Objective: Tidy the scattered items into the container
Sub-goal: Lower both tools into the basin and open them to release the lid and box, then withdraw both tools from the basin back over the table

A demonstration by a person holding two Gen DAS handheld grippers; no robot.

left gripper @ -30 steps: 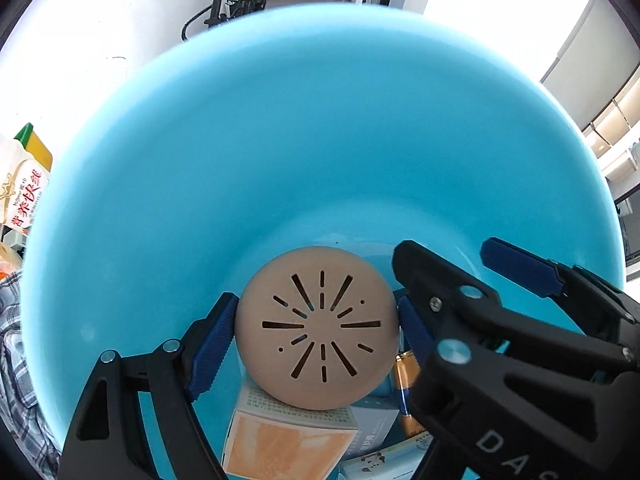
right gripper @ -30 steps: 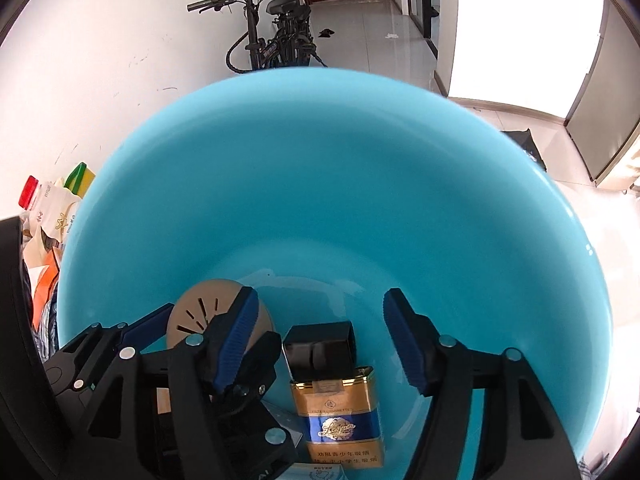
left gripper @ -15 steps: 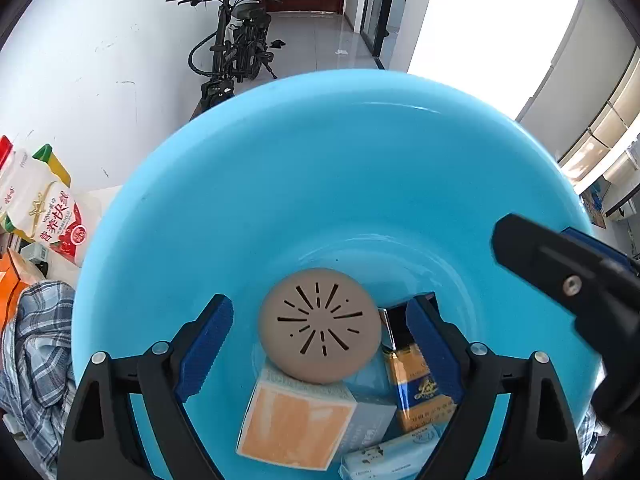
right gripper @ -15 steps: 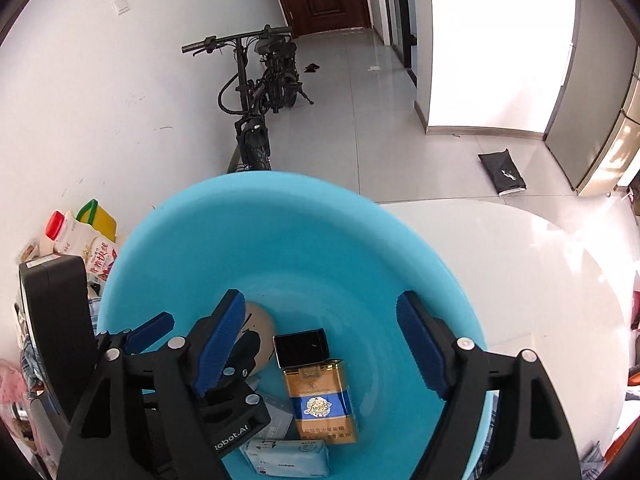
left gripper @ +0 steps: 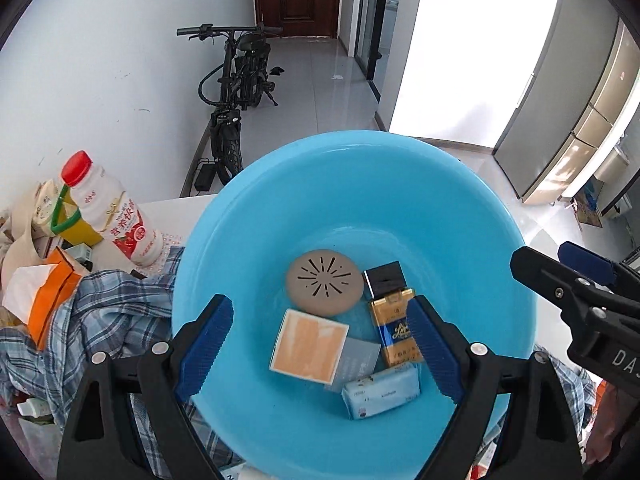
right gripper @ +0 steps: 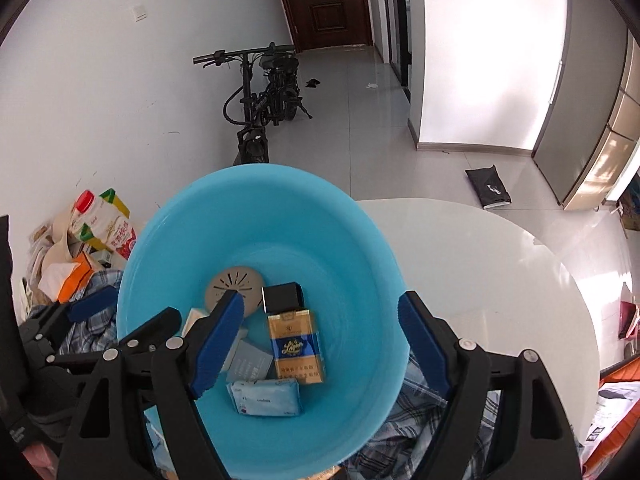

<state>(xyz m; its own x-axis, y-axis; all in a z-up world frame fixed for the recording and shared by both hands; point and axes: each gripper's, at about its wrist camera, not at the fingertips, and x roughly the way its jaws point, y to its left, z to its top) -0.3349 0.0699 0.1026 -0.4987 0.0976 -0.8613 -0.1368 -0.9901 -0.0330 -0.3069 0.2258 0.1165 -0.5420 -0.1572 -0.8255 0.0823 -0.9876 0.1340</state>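
Note:
A light blue plastic basin [left gripper: 280,184] [right gripper: 360,248] stands on the table. Inside lie a round beige vented disc [left gripper: 325,282] [right gripper: 234,285], a gold and blue cigarette pack [left gripper: 394,330] [right gripper: 295,345] with a black lid, an orange and white box [left gripper: 308,345], a grey card [left gripper: 358,362] [right gripper: 250,362] and a pale blue tissue pack [left gripper: 382,396] [right gripper: 266,398]. My left gripper [left gripper: 320,348] is open and empty above the basin. My right gripper [right gripper: 320,344] is open and empty above it too, and shows at the right of the left wrist view [left gripper: 576,280].
A plaid shirt [left gripper: 104,320] [right gripper: 404,432] lies under and left of the basin. A milk bottle [left gripper: 112,212] [right gripper: 106,228], a yellow carton [left gripper: 76,224], an orange tissue box [left gripper: 48,300] and a cloth bag crowd the table's left. A white round table [right gripper: 500,280] spreads right. A bicycle [left gripper: 236,92] stands behind.
Both grippers have pulled back and up out of the basin. My left gripper has let go of the beige disc, which now lies on the basin floor.

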